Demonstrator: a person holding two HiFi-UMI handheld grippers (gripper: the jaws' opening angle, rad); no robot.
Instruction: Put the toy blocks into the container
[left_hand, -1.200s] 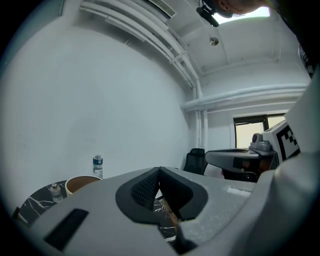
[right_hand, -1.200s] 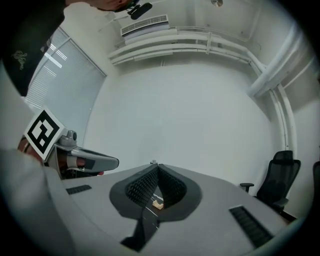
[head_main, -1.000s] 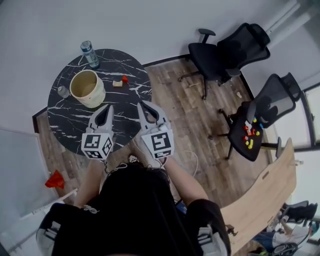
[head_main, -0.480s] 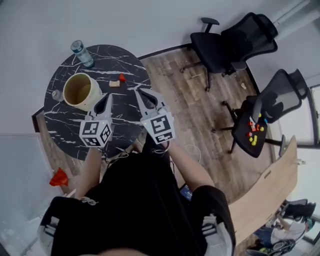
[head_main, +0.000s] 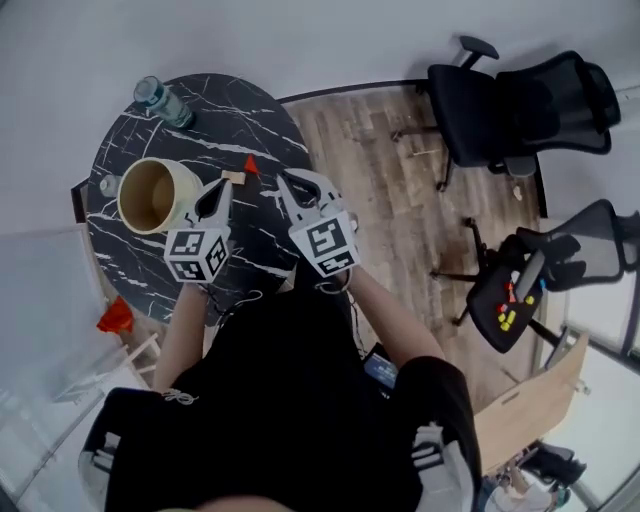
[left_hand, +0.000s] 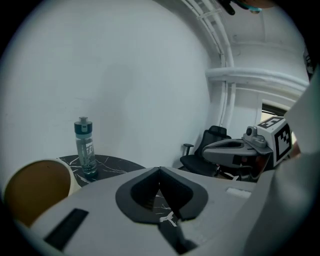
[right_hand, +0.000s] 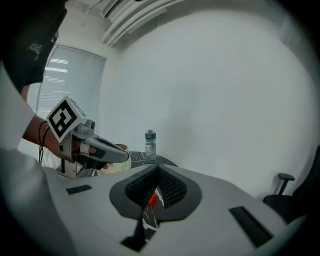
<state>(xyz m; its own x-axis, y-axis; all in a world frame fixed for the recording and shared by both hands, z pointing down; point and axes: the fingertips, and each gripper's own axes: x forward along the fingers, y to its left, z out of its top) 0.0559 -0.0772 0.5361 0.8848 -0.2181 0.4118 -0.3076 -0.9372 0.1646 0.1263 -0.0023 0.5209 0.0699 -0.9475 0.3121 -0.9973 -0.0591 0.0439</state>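
Note:
A small red block (head_main: 250, 164) and a wooden block (head_main: 233, 177) lie on the round black marble table (head_main: 200, 140). The cream container (head_main: 152, 195) stands open-topped left of them. My left gripper (head_main: 215, 195) hangs shut and empty over the table between the container and the blocks. My right gripper (head_main: 298, 190) is at the table's right edge, just short of the red block. In the left gripper view the jaws of my left gripper (left_hand: 159, 169) meet, with the container (left_hand: 35, 190) at lower left. In the right gripper view my right gripper (right_hand: 157, 169) is shut; the red block (right_hand: 151, 200) shows beyond its jaws.
A water bottle (head_main: 163, 100) stands at the table's far edge and a small jar (head_main: 107, 186) sits left of the container. Black office chairs (head_main: 520, 100) stand to the right, one (head_main: 510, 300) carrying coloured blocks. A red object (head_main: 115, 315) lies on the floor at left.
Both grippers have moved forward and down over the table toward the blocks, staying shut. The container now lies beside the left gripper's tip.

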